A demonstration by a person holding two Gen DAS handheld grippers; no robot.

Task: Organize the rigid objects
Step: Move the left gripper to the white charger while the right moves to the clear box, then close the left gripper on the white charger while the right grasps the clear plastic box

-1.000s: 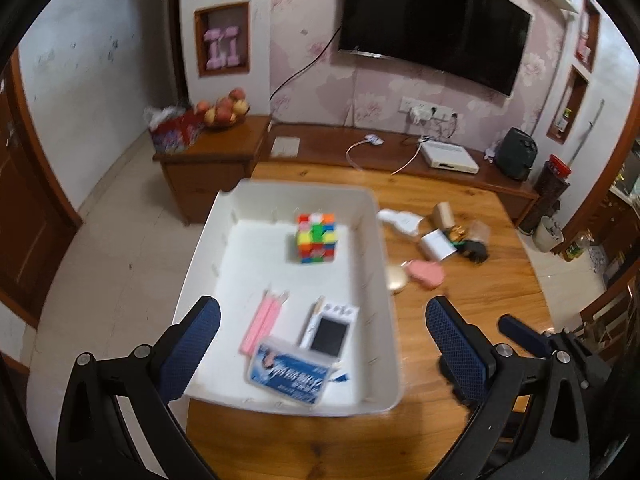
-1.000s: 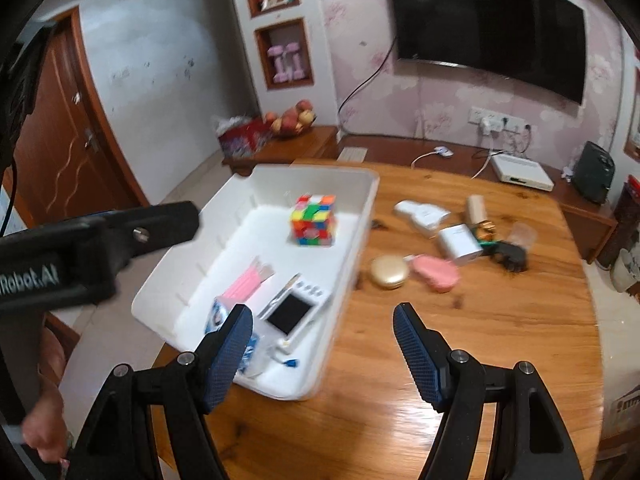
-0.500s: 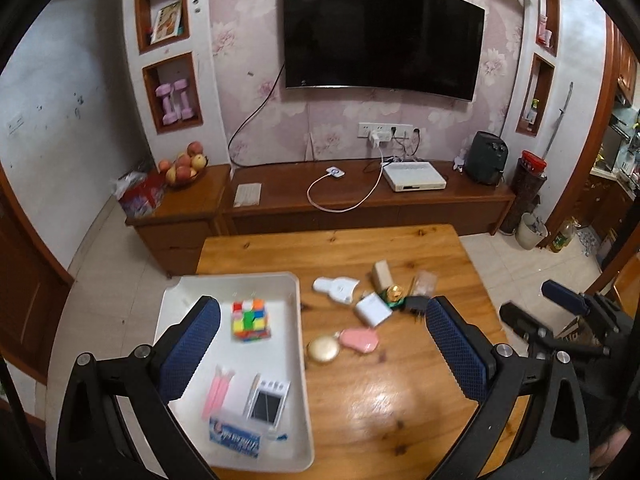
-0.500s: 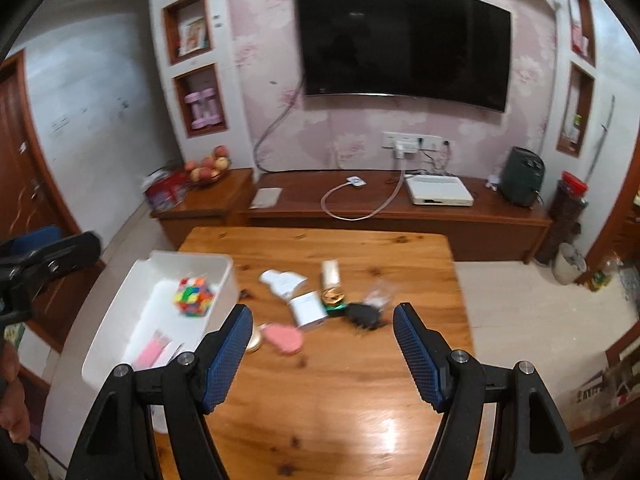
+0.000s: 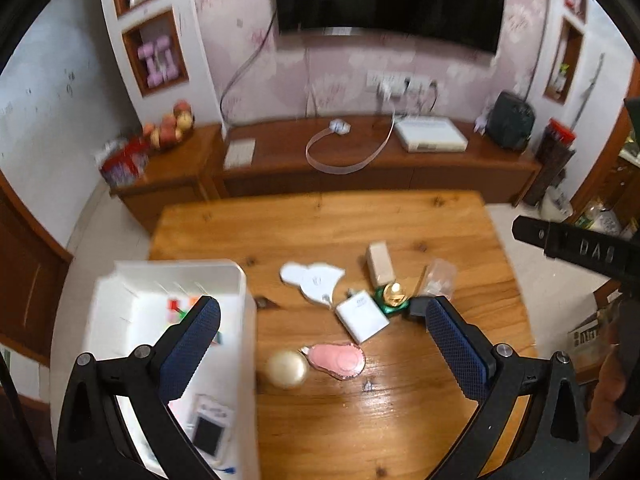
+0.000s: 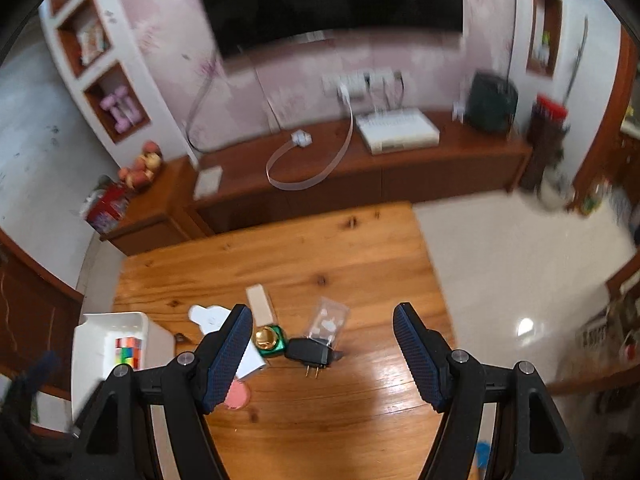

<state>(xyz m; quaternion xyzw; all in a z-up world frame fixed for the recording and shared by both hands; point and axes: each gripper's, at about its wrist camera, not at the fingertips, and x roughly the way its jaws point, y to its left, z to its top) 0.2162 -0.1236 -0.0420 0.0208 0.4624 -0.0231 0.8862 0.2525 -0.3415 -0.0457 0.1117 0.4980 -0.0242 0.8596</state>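
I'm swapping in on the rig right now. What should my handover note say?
Left gripper: open, empty.
Right gripper: open, empty.
Done: Rubik's cube and a small screen device sit in the white bin.
Left on the wooden table: gold round case, pink case, white charger, black plug adapter, clear packet, beige box.

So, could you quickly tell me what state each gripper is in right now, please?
Left gripper: open, holding nothing, above the wooden table.
Right gripper: open, holding nothing.
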